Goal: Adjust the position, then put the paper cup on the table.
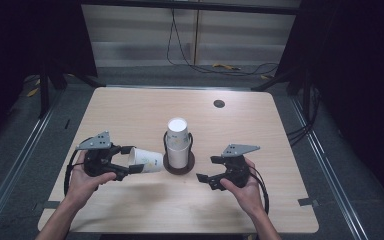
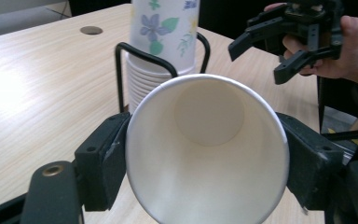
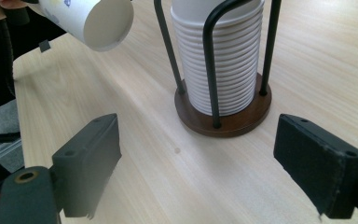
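A stack of flowered paper cups (image 1: pixel 178 142) stands upside down in a black wire holder on a round brown base (image 1: pixel 179 167) at the table's middle. My left gripper (image 1: pixel 131 159) is shut on a single paper cup (image 1: pixel 147 160), held on its side just left of the stack. In the left gripper view the cup's open mouth (image 2: pixel 207 149) faces the camera between the two pads, with the stack (image 2: pixel 161 51) behind it. My right gripper (image 1: pixel 207 170) is open, right of the holder, nothing between its jaws. The right gripper view shows the stack (image 3: pixel 221 58) and the held cup (image 3: pixel 93 21).
The light wooden table (image 1: pixel 130 110) has a dark round cable hole (image 1: pixel 219 103) at its far right. Cables lie on the floor beyond the far edge. Metal rails run along both sides of the table.
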The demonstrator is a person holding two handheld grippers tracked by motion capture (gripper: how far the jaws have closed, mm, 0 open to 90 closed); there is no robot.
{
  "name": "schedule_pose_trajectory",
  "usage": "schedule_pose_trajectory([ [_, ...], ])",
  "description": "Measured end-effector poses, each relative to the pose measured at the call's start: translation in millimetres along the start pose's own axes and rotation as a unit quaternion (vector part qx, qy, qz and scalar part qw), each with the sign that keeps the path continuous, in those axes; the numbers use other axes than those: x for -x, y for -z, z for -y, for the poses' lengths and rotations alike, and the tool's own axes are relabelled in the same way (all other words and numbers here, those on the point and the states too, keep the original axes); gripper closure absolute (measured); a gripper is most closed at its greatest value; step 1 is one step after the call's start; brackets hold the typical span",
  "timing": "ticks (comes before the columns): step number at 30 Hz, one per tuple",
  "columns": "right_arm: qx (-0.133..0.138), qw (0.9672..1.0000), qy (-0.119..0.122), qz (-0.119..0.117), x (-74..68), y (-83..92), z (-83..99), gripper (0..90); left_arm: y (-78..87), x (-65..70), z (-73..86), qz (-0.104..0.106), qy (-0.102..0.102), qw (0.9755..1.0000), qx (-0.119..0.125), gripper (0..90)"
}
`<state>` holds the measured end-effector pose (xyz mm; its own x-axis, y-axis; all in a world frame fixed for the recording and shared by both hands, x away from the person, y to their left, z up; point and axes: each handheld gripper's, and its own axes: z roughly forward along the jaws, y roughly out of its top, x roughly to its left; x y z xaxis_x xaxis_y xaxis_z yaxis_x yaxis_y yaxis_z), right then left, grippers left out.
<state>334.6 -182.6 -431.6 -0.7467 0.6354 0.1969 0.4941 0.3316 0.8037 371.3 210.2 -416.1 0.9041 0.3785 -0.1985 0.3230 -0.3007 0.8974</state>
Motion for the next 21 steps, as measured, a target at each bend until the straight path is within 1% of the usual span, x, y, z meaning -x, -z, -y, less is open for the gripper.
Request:
schedule_pose_trajectory([
  [2,0.004,0.9999,0.007,0.012,0.1,0.4,0.9,13.7,0.9,-0.6,0.2,-0.003,0.001,1.0,0.002,25.0],
  [3,0.004,0.9999,0.006,0.012,0.4,0.4,1.3,13.7,1.2,-2.0,0.8,-0.009,0.005,0.9999,0.001,25.1],
  [4,0.003,0.9999,0.006,0.012,0.9,0.5,1.4,13.7,0.9,-2.7,1.1,-0.013,0.004,0.9999,-0.002,25.0],
  [6,0.007,0.9996,0.004,0.025,2.0,0.8,0.9,13.7,-0.1,-4.4,1.7,-0.014,0.006,0.9998,-0.01,25.0],
  [7,0.01,0.9995,0.001,0.028,2.9,1.1,0.6,13.7,0.1,-6.1,1.6,-0.018,0.004,0.9997,-0.014,25.0],
  [9,0.017,0.9993,-0.005,0.032,4.5,2.0,0.5,13.8,2.0,-9.2,1.1,-0.03,0.011,0.9994,-0.016,24.8],
  [11,0.022,0.9991,-0.008,0.037,5.2,2.8,0.8,13.8,4.6,-12.9,0.9,-0.034,0.022,0.9991,-0.012,24.6],
  [13,0.024,0.9988,-0.01,0.043,5.5,3.1,1.3,13.9,7.2,-17.0,1.4,-0.043,0.025,0.9987,-0.015,24.3],
  [14,0.025,0.9987,-0.01,0.044,5.2,3.2,1.7,13.9,7.2,-17.0,1.4,-0.043,0.025,0.9987,-0.015,24.2],
  [15,0.025,0.9986,-0.006,0.047,4.8,3.3,1.9,13.9,8.9,-22.2,-0.1,-0.053,0.022,0.998,-0.026,24.2],
  [16,0.023,0.9984,-0.003,0.052,3.9,3.7,2.2,13.9,10.0,-24.5,-1.1,-0.057,0.023,0.9977,-0.029,24.2],
  [17,0.025,0.9979,-0.002,0.06,3.0,4.1,2.6,13.8,11.3,-26.7,-2.0,-0.06,0.023,0.9975,-0.028,24.3],
  [19,0.026,0.9969,-0.003,0.074,1.7,5.1,3.7,13.8,13.3,-30.9,-3.4,-0.064,0.023,0.9971,-0.036,24.3],
  [20,0.025,0.9967,-0.003,0.077,1.7,5.5,4.6,13.8,13.5,-32.8,-4.4,-0.067,0.022,0.9966,-0.042,24.4],
  [21,0.021,0.9967,-0.008,0.078,1.7,6.2,5.5,13.8,13.3,-34.4,-5.2,-0.067,0.024,0.9963,-0.048,24.4],
])
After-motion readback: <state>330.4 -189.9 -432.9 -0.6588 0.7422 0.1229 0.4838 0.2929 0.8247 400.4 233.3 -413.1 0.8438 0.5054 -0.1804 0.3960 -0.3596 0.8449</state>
